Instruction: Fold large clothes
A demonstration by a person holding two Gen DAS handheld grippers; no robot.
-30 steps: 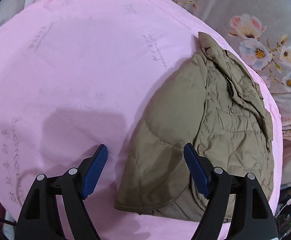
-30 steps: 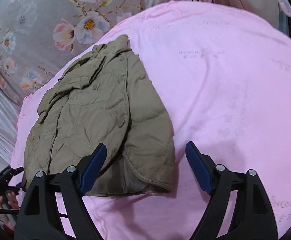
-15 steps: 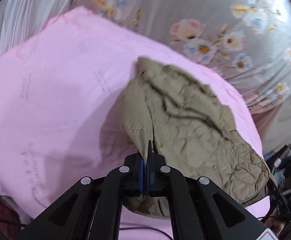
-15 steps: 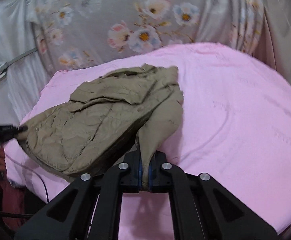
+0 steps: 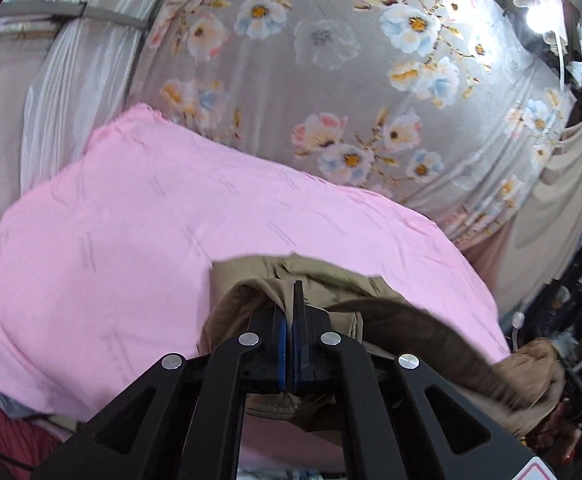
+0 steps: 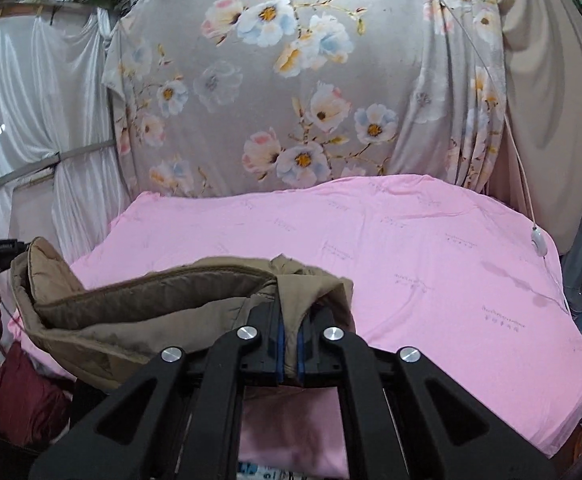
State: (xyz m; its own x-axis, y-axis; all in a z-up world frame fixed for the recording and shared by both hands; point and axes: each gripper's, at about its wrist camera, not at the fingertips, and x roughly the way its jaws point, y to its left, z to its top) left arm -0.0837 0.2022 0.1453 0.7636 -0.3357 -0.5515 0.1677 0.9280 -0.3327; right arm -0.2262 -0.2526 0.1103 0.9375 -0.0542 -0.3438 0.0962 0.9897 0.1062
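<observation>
One olive quilted jacket (image 6: 139,312) is held up off the near edge of the pink sheet (image 6: 411,256), pinched by two grippers: the left gripper (image 5: 291,320) clamps one end, the right gripper (image 6: 289,344) the other. One floral curtain (image 6: 291,80) hangs behind the bed.

A bed under a pink sheet (image 6: 431,264) fills the near ground. Behind it, on the far side, hangs a grey floral curtain (image 6: 291,80). To the left hangs white drapery (image 6: 31,112); to the right, a beige curtain (image 6: 551,100). A white cord with an inline switch (image 6: 537,237) trails onto the sheet's right edge. A bright lamp (image 5: 539,20) glares at upper right.
</observation>
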